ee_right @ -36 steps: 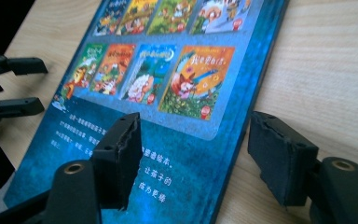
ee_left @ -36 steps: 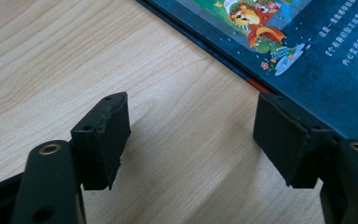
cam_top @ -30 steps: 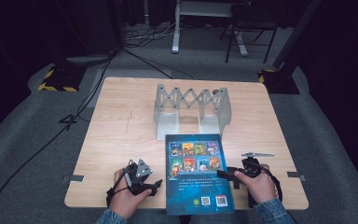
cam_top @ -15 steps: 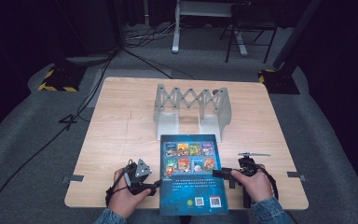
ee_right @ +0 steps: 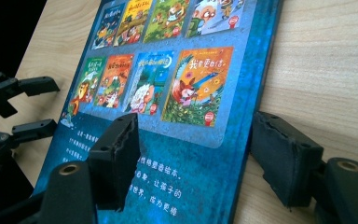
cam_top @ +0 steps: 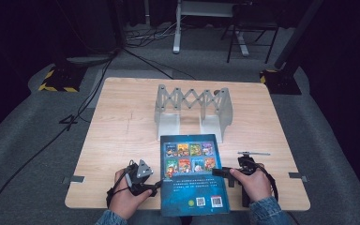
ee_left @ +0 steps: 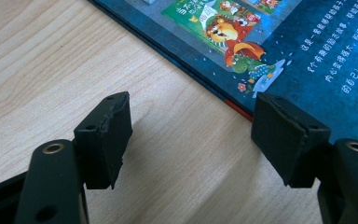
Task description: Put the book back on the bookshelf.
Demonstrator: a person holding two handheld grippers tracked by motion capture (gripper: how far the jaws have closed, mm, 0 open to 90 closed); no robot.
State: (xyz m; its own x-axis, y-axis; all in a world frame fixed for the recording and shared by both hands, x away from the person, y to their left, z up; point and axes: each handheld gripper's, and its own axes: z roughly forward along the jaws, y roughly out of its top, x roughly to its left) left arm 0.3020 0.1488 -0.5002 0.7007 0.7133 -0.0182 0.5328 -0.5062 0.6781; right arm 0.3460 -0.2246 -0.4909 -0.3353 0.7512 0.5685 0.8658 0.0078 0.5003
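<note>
A dark blue picture book (cam_top: 192,183) lies flat at the near middle of the wooden table (cam_top: 122,140), back cover up, its lower end past the front edge. My left gripper (cam_top: 153,186) sits at the book's left edge. In the left gripper view it (ee_left: 191,130) is open, one jaw over bare wood and the other at the book (ee_left: 307,42). My right gripper (cam_top: 218,174) is at the right edge. It (ee_right: 196,154) is open and straddles that edge, one jaw over the cover (ee_right: 177,93), the other beside it. The left gripper (ee_right: 32,105) shows beyond.
A grey accordion-style rack (cam_top: 193,110) stands upright behind the book, close to its far end. Bare wood spreads left and right of it. Cables run over the grey floor at left, near a yellow-and-black base (cam_top: 56,79).
The book and the right gripper have shifted slightly to the left. The left gripper has hardly moved.
</note>
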